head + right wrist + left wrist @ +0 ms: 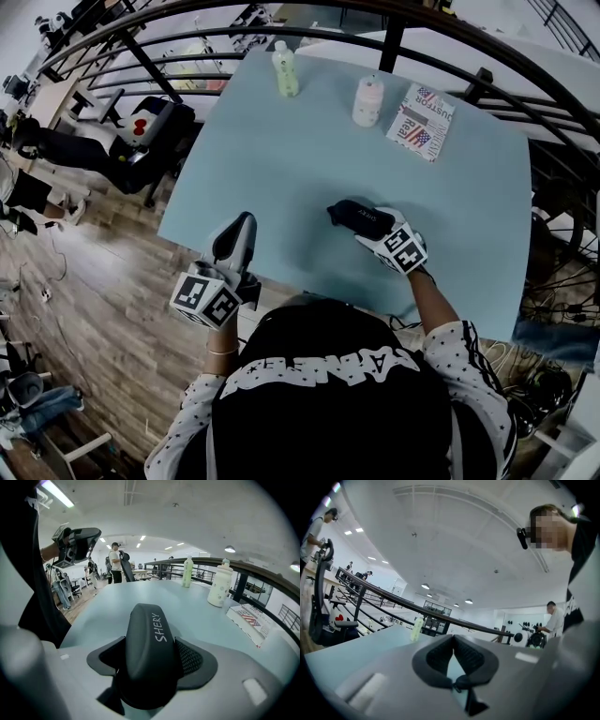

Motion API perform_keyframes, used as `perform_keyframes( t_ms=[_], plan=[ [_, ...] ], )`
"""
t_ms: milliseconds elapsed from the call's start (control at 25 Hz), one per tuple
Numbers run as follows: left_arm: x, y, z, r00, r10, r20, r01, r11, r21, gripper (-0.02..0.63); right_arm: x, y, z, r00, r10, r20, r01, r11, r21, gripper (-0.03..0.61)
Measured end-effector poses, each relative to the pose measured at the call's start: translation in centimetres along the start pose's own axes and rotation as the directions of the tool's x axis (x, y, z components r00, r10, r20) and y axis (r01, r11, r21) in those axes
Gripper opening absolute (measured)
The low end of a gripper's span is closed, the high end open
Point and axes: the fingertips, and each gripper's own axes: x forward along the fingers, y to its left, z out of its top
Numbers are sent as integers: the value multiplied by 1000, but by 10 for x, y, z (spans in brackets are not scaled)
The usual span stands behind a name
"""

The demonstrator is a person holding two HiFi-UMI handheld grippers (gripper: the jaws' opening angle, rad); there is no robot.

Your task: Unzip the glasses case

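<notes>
The black glasses case (354,214), with white lettering on its lid (149,630), lies lengthwise between the jaws of my right gripper (367,223), low over the near middle of the light-blue table (309,159). My right gripper (151,662) is shut on it, a pad against each long side. The zip does not show. My left gripper (244,223) hovers at the table's front left edge, pointing level. In the left gripper view its pads (440,656) meet at the tips with nothing between them, so the left gripper (453,641) is shut. It also shows raised at the left of the right gripper view (77,543).
At the table's far side stand a green bottle (285,70) and a white bottle (367,101), with a flag-printed box (422,122) to their right. A dark curved railing (394,37) runs behind the table. People and chairs are on the wooden floor to the left.
</notes>
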Motion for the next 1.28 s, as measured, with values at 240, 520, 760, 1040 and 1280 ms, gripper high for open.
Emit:
perform_keyframes(
  t_ms=[240,520,760,1040,1280],
  plan=[
    [17,-5,-5,997,-71,-10,70,997,-10,0,-23,-10,19,992,-83,92,77,995,62,336],
    [47,-29,-14,976,-212,-55,209,977,-51,0,-72,-26,54,950,-202,238,149,964,222,336],
    [73,-60,-23,931,-355,-84,347,933,-97,0,-121,-34,78,913,-279,297,202,943,265,335],
    [94,-110,-25,835,-535,-126,503,836,-216,0,-173,-37,118,855,-359,374,286,928,238,336],
    [108,-153,-23,736,-668,-109,611,725,-319,0,-197,-30,152,822,-360,442,337,932,132,336]
  ],
)
